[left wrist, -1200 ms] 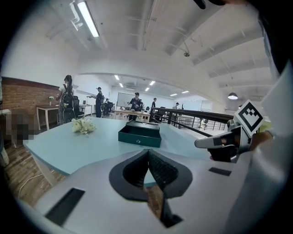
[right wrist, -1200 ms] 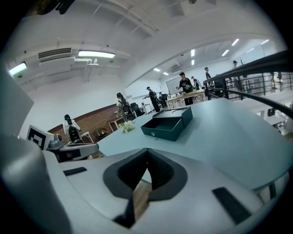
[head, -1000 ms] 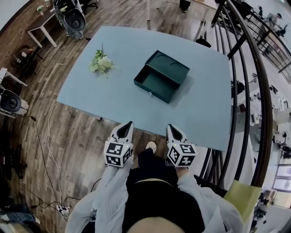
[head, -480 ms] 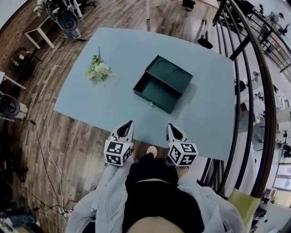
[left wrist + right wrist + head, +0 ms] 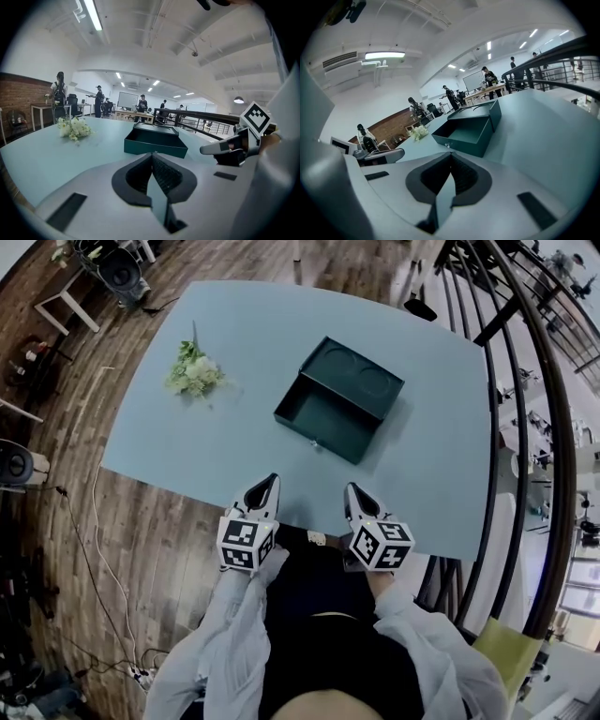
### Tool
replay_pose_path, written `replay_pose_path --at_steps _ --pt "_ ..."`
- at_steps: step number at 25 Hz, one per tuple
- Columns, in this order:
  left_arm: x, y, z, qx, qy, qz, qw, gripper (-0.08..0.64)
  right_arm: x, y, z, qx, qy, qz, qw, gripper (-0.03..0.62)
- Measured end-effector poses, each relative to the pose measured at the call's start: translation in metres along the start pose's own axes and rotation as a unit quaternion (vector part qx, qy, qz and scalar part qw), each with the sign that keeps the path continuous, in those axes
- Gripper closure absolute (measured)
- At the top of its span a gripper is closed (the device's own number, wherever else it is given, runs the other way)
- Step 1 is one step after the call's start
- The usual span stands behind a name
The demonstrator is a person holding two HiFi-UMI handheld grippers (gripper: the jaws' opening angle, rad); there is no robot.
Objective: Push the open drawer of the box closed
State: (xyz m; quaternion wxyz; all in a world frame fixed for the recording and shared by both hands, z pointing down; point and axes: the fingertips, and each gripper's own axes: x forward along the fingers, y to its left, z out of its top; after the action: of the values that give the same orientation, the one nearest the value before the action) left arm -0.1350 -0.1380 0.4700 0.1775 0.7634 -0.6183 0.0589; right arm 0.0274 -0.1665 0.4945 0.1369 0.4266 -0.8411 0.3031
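A dark green box [image 5: 361, 381] sits mid-table in the head view, its open drawer [image 5: 323, 423] pulled out toward me, empty, with a small knob on its front. My left gripper [image 5: 267, 486] and right gripper [image 5: 354, 493] hover side by side over the table's near edge, well short of the drawer. Both are shut, with nothing held. In the left gripper view the box [image 5: 154, 140] lies straight ahead beyond the shut left gripper [image 5: 152, 157], and the right gripper [image 5: 220, 147] shows at the right. In the right gripper view the drawer [image 5: 464, 133] is ahead of the shut right gripper [image 5: 451, 158].
A bunch of white flowers [image 5: 192, 371] lies on the light blue table [image 5: 234, 324] left of the box. A dark metal railing [image 5: 511, 427] curves along the right side. Wooden floor and cables lie at the left. People stand far off [image 5: 98, 101].
Both grippers have come forward from over the floor to the table's near edge, and the box now lies nearer to them. The drawer stays open as before.
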Motion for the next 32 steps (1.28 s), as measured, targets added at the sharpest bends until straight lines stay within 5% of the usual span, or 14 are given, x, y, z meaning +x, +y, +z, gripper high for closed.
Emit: replay_pose_path --at_steps 20,32 --pt "0.085 0.027 -0.019 0.015 0.103 -0.065 0.9925 0.543 0.045 -0.015 -0.002 0.087 0.01 -0.044 0.995 0.584" --pt "0.117 0.034 -0.014 0.026 0.125 -0.078 0.9888 0.543 0.069 -0.023 0.003 0.115 0.02 -0.049 0.992 0.584"
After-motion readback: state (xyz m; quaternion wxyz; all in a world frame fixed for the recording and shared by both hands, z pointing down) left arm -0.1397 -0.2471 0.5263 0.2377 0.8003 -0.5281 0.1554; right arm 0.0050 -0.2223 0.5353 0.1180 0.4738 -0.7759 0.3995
